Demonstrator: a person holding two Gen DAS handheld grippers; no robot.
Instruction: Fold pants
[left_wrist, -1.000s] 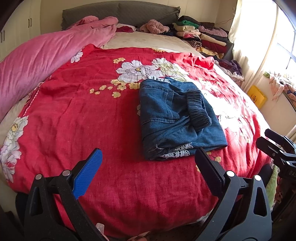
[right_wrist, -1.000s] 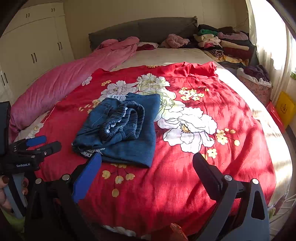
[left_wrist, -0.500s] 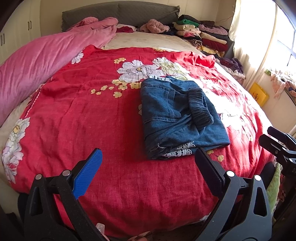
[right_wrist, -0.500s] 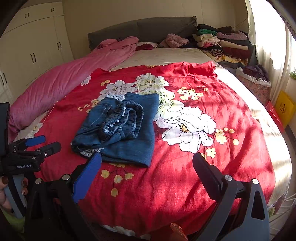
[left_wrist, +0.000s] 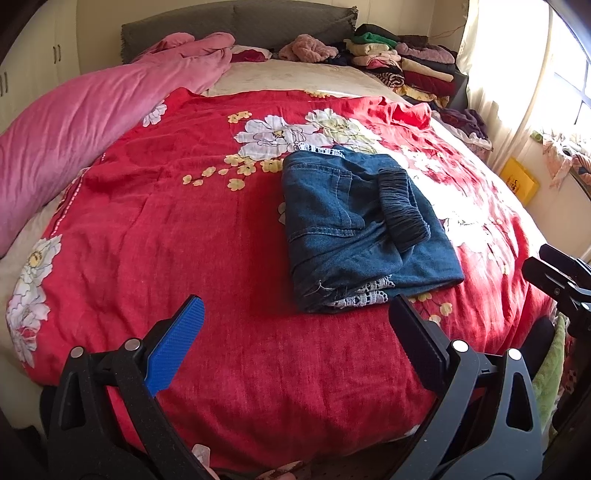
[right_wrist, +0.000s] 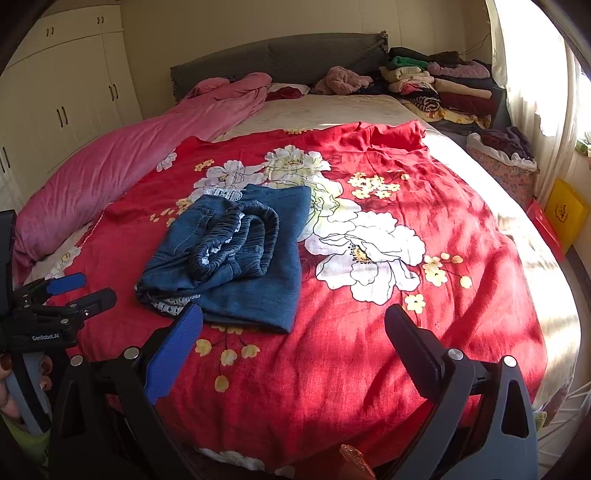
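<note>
Blue denim pants (left_wrist: 354, 229) lie folded in a compact bundle on the red flowered bedspread (left_wrist: 184, 229), elastic waistband on top and white lace hems showing at the near edge. They also show in the right wrist view (right_wrist: 236, 254). My left gripper (left_wrist: 295, 314) is open and empty, held back near the bed's foot edge, short of the pants. My right gripper (right_wrist: 293, 321) is open and empty, also back from the pants, to their right. Each gripper shows at the edge of the other's view: the right (left_wrist: 557, 273), the left (right_wrist: 62, 291).
A pink duvet (left_wrist: 74, 125) lies along the bed's left side. Stacks of folded clothes (left_wrist: 406, 70) sit by the grey headboard (right_wrist: 280, 59) at the back right. A laundry basket (right_wrist: 506, 162) and a yellow box (right_wrist: 565, 214) stand by the window. White wardrobes (right_wrist: 62, 96) stand left.
Both grippers have drifted slightly; the pants sit a little higher and farther in the views. The pants have not moved on the bed. Both grippers stay open.
</note>
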